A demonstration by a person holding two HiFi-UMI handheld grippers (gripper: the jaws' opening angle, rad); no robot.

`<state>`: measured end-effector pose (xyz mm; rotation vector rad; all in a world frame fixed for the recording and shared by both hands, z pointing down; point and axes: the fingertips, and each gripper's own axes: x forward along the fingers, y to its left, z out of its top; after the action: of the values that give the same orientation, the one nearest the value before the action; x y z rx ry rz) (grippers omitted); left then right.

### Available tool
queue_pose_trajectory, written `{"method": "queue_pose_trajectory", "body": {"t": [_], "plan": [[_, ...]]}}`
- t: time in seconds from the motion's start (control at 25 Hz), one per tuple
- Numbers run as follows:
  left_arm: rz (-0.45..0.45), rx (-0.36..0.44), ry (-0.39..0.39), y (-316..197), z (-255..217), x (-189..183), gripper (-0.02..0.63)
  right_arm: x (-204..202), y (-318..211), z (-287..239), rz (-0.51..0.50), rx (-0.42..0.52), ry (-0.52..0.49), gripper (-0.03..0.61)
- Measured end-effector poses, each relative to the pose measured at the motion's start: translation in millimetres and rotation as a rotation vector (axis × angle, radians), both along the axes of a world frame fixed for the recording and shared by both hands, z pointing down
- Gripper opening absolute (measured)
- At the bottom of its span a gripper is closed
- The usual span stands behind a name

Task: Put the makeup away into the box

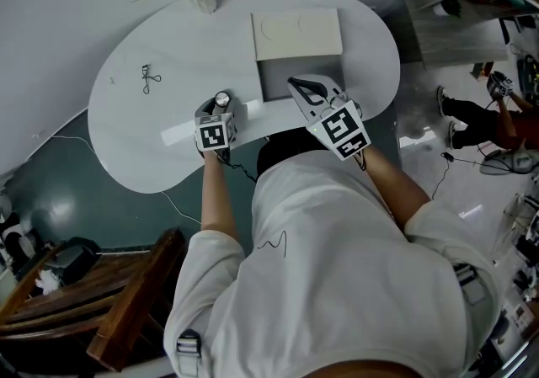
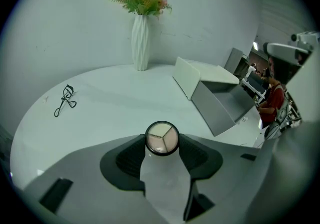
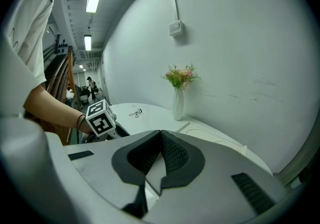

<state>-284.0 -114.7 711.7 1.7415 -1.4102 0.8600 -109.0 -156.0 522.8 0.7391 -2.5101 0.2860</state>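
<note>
Desk: a white kidney-shaped desk [image 1: 168,56] carries every item.
Far-left item: a black wire eyelash curler [image 2: 64,100] lies flat on the desk. It is well apart from both tools and is not yet stored.
Back edge: a white ribbed vase of pink flowers [image 2: 140,42] stands upright. It is judged to be no part of the task.
Left tool [image 2: 161,143]: clenched on a small round black-rimmed compact with three pale powder segments [image 2: 161,137]. One pad meets each side of the rim.
Compact location: near the front edge of the desk, left of the box. Whether it is clear of the surface cannot be told.
Box: a white rectangular box with grey walls [image 2: 220,111] stands open, its lid folded back.
Right tool [image 3: 160,140]: jaws together, with nothing between them. It hovers by the near edge of the box.
Step in hand: grasping the compact.
Next move: lift the compact, carry it right over the box wall, lower it inside and release it. The right tool needs to clear the opening.
</note>
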Motion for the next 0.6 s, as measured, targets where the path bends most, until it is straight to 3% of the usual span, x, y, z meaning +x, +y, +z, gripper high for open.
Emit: {"method": "queue_pose_trajectory", "body": {"t": [0.2, 0.6], "plan": [[-0.026, 0.074, 0.033, -10, -29, 8, 0.224, 0, -3, 1, -0.004, -0.006, -0.013, -0.002], [0.022, 0.184, 0.064, -35, -81, 42, 0.224, 16, -15, 0, 0.025, 0.003, -0.022, -0.002]]}}
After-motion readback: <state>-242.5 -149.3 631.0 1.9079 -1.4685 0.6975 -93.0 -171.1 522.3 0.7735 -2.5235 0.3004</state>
